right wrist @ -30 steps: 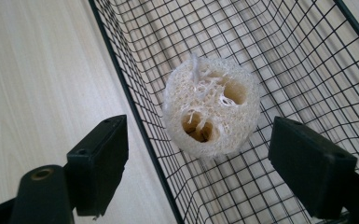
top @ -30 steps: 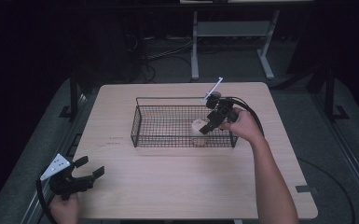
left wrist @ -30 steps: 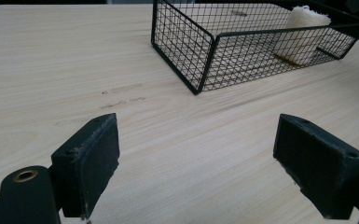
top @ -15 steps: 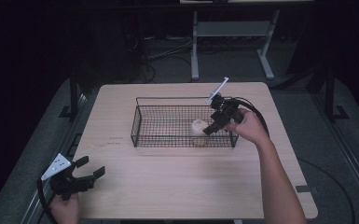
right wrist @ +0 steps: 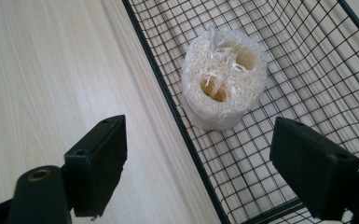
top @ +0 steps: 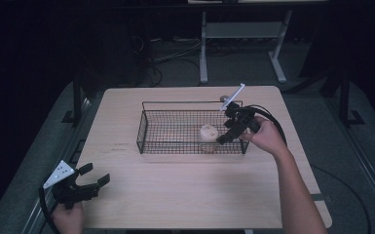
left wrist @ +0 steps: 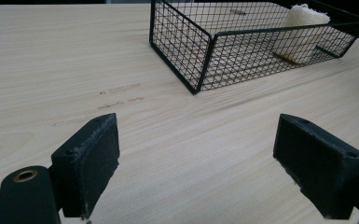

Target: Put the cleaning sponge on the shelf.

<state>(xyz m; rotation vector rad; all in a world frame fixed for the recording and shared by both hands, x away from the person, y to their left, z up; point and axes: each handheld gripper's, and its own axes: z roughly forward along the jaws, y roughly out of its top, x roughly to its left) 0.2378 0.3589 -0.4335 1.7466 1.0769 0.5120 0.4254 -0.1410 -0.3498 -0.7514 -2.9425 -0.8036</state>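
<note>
Right gripper view: loofah piece [right wrist: 224, 79] stands on end inside the black wire basket [right wrist: 168, 102], close to its near long wall, toward the right end. Right gripper [top: 229, 134] hangs above that wall, jaws spread wide, holding nothing. Basket sits mid-table [top: 185, 195]. Left gripper [top: 90, 181] rests near the table's front-left corner, jaws wide, empty, well apart from the basket.

Black wire basket [top: 175, 130], cream loofah [right wrist: 224, 77]

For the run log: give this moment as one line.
right gripper: open, over basket edge | pale loofah sponge piece: upright in black wire basket | left gripper: open, near table corner
</note>
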